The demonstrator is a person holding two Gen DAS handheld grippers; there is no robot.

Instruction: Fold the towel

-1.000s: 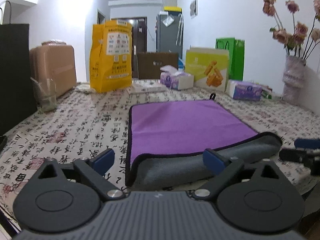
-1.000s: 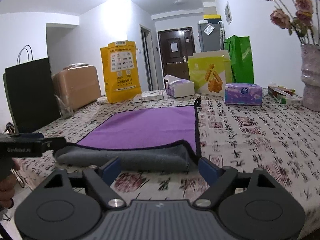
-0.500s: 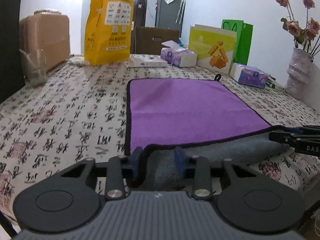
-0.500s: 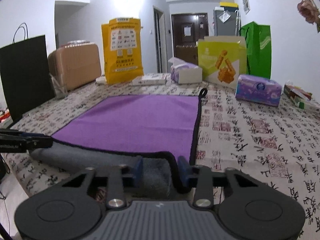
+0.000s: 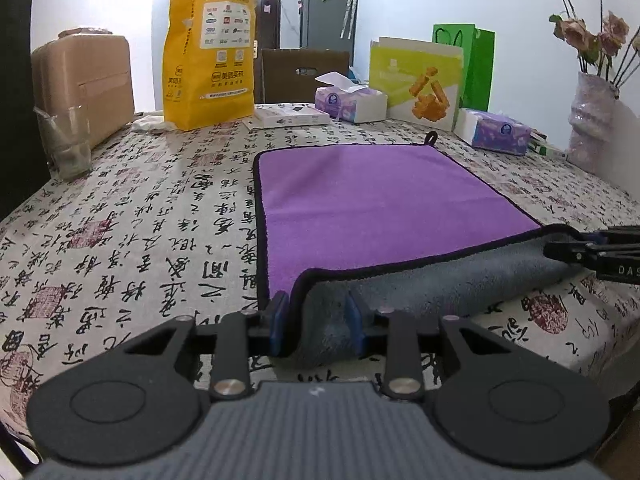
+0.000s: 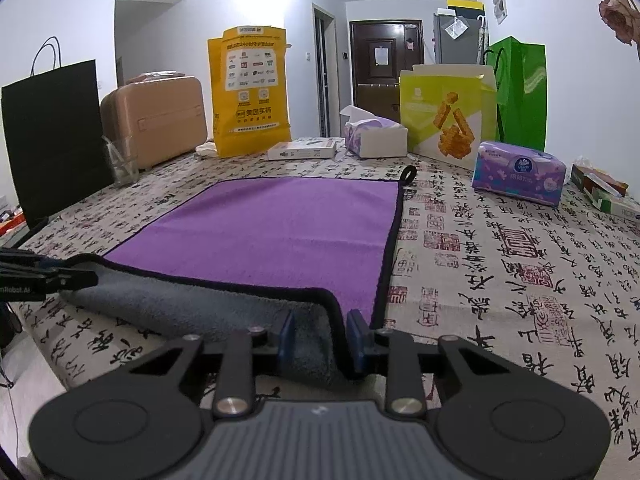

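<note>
Two claws pinch the near corners of the purple towel [image 5: 380,200] lying on the counter [image 5: 140,220]: left claw [image 5: 316,320] clamped on the grey underside, right claw [image 6: 320,336] likewise. Only the right view shows the black bag [image 6: 52,140].

Bright indoor light, fisheye-warped edges, sharp overall.
</note>
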